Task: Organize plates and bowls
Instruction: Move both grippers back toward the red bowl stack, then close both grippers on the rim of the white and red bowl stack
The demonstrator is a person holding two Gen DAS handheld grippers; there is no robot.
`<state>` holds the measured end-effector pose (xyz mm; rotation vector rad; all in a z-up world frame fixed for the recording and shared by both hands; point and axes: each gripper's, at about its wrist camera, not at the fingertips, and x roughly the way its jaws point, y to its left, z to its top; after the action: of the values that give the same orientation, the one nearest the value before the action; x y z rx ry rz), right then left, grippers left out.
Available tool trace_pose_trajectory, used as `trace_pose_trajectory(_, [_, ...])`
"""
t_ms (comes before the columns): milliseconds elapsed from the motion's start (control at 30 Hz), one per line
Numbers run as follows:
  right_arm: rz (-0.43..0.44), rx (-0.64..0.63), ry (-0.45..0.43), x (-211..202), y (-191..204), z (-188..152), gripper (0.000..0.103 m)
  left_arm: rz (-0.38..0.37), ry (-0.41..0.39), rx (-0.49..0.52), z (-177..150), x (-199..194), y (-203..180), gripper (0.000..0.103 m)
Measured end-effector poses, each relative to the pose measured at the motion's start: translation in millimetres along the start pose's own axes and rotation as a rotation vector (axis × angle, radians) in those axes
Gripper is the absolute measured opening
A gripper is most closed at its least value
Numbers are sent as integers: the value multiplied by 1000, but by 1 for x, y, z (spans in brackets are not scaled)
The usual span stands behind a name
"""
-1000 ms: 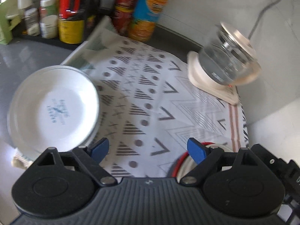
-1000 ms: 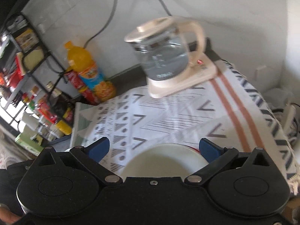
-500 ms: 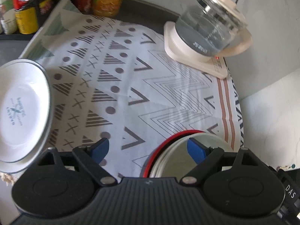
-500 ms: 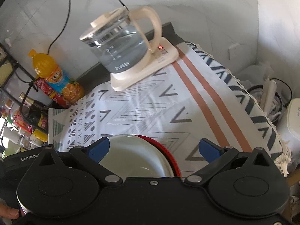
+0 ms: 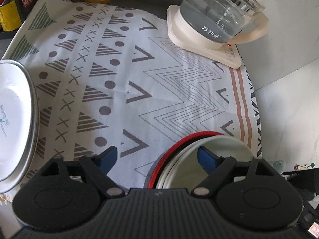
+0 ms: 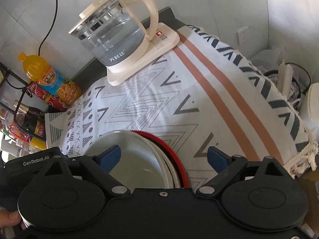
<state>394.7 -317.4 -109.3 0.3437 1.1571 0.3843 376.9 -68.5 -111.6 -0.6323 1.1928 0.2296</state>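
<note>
right gripper point(image 6: 163, 156) closing, nothing pinched | bowl stack point(image 6: 139, 159) straddled (rim probably between jaws) | left gripper point(image 5: 157, 156) closing, empty, opposite rim

Both wrist views down onto tablecloth point(image 5: 159, 91)

I brought both grippers down toward the cloth point(image 5: 163, 91) and swung the left gripper point(image 5: 158, 157) rightward, so the white plates point(image 5: 14, 123) slid from centre-left to the frame's left edge. The bowl stack point(image 5: 179, 159), only a sliver a second ago, came up under it until its right finger point(image 5: 207, 156) sat over the white bowl point(image 5: 223, 147). On the right gripper point(image 6: 163, 156) the jaws were closing, and its left finger point(image 6: 108, 156) came over the bowl point(image 6: 127, 153). The kettle point(image 6: 113, 37) drifted toward upper left.
</note>
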Motion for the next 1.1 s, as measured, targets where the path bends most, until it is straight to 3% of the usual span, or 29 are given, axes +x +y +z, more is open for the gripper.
trace_pose_trajectory(167, [27, 32, 15, -3, -4, -7, 87, -30, -15, 18, -5, -10, 3, 86])
trace_pose_trajectory(400, [2, 45, 50, 6, -11, -16, 81, -34, 37, 12, -11, 6, 8, 74])
trace_pose_trajectory(833, [7, 136, 138, 12, -23, -36, 37, -44, 111, -24, -29, 21, 12, 43])
trace_pose_trajectory(933, [17, 137, 138, 11, -24, -40, 37, -54, 113, -22, -32, 20, 10, 35])
trace_pose_trajectory(1100, [21, 118, 159, 15, -23, -43, 36, -33, 100, -14, -38, 19, 6, 33])
